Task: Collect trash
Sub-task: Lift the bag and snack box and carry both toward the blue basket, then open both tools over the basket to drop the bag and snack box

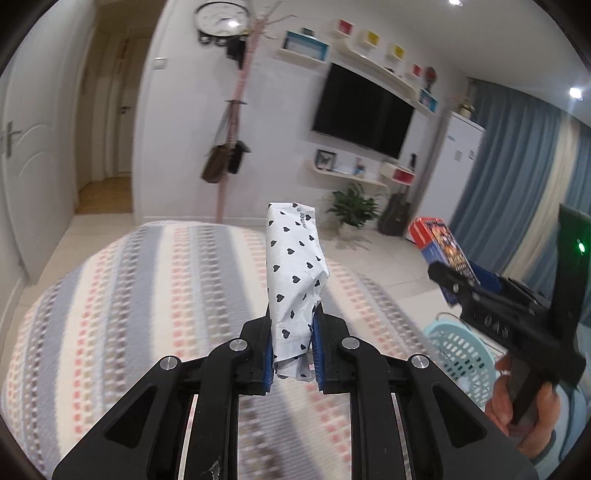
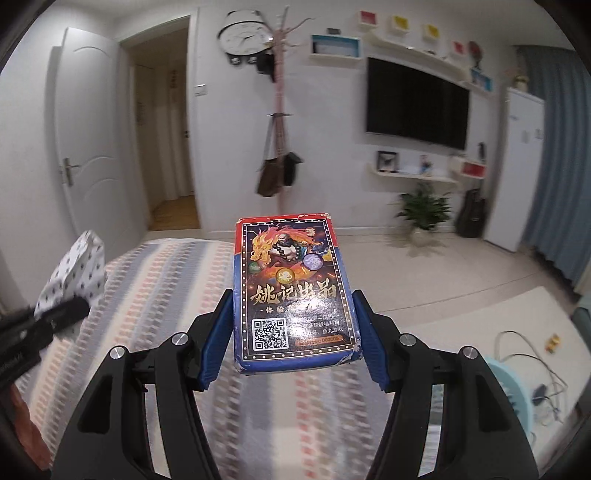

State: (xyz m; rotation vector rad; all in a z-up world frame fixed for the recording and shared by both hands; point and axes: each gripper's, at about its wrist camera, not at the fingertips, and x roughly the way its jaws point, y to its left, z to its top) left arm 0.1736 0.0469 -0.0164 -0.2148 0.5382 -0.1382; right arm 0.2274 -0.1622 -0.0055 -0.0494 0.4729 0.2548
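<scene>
left gripper (image 1: 292, 354): jaws narrow, clamped on the lower end of a crumpled white packet with black hearts (image 1: 293, 273). the packet stands upright out of the blue pads (image 1: 268, 360), its top end at 12 o'clock of the gripper, held above a striped bedspread (image 1: 147, 295). the bedspread is motion-blurred in both views.

right gripper (image 2: 293, 332): jaws at medium width, closed against the two long sides of a card box (image 2: 291, 291) with red and blue edges, a dragon picture and a qr code on its face. the box points away from the camera toward 12 o'clock, lifted above the bedspread (image 2: 155, 295). blue pads (image 2: 214, 350) press its lower half.

cross views: in the left wrist view the right gripper (image 1: 458, 286) sits at 3 o'clock, with the card box (image 1: 443, 251) sticking up from it and a hand (image 1: 517, 398) on its handle at 4 o'clock. in the right wrist view the heart packet (image 2: 79, 273) shows at 9 o'clock with the left gripper's dark finger below it. the two held items are well apart.

a light blue perforated basket (image 1: 461, 358) sits on the floor, at 4 o'clock in the left wrist view, below the right gripper; its rim (image 2: 513, 391) appears at 4 o'clock in the right wrist view, near a loose cable (image 2: 532, 350).

background: wall tv (image 2: 417, 107), clock (image 2: 243, 35), coat stand with bags (image 2: 277, 166), potted plant (image 2: 423, 210).
</scene>
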